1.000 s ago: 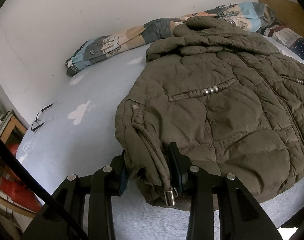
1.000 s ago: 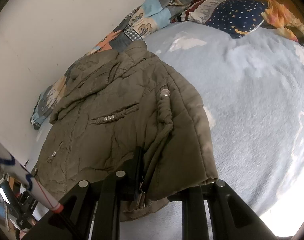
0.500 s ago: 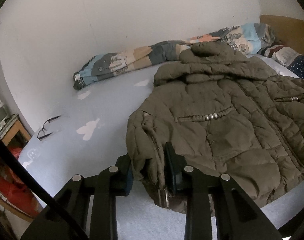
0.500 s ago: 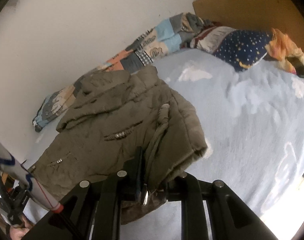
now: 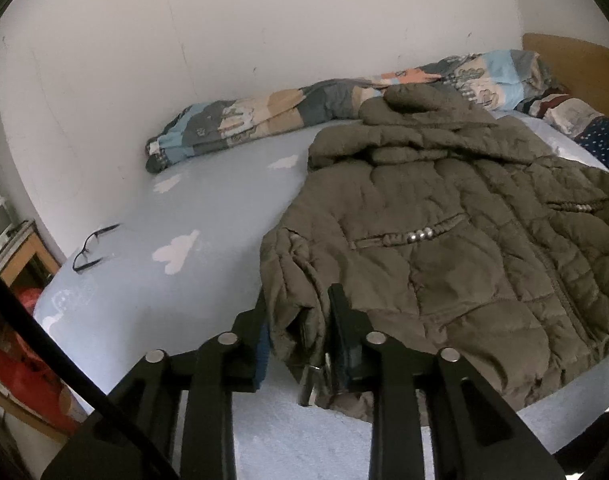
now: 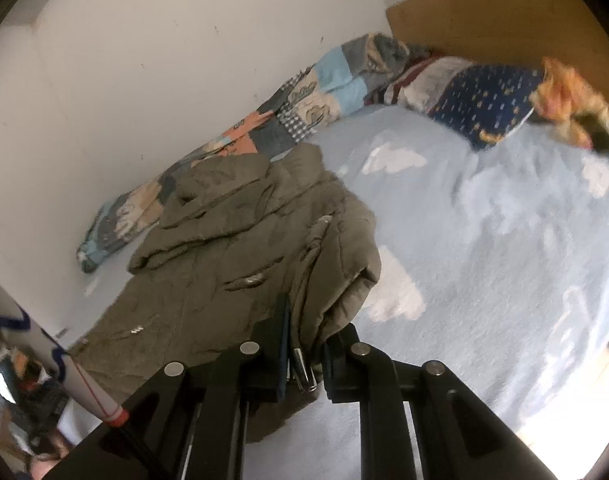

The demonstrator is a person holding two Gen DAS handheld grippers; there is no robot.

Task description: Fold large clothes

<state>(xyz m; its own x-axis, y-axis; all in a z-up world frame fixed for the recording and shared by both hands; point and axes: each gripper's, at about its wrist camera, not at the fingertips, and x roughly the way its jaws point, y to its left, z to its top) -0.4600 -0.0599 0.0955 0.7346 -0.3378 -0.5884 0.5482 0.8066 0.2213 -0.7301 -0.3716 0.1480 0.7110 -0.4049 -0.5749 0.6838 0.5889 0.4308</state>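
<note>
While the olive puffer jacket (image 5: 444, 240) lies front-up across the bed (image 5: 208, 208), its two lower corners are pinched up at the bottom of each frame. At lower centre of the left wrist view, the left hand-held gripper (image 5: 300, 320) is clamped on a bunched fold of the hem, a metal drawcord tip (image 5: 307, 380) dangling just beneath it. At lower centre of the right wrist view, the right hand-held gripper (image 6: 304, 340) is likewise closed on the opposite hem corner, with another metal cord end hanging between its fingers. Holding both bottom corners at once looks like the set-up for carrying the hem up toward the collar, so the thick padding folds in one even line rather than twisting.

Beyond the grip, the jacket's body spreads toward the middle of the frame, zip running up the front, beaded pocket trims (image 5: 420, 235) showing on the chest. Its hood (image 5: 416, 104) is heaped at the far end, touching a patchwork quilt (image 5: 264, 120) rolled along the white wall (image 5: 264, 20). A pair of glasses (image 5: 92, 248) sits at the left of the left view, well apart from the jacket. A star-print pillow (image 6: 484, 104) rests at upper right of the right view, against the wooden headboard (image 6: 484, 16).
</note>
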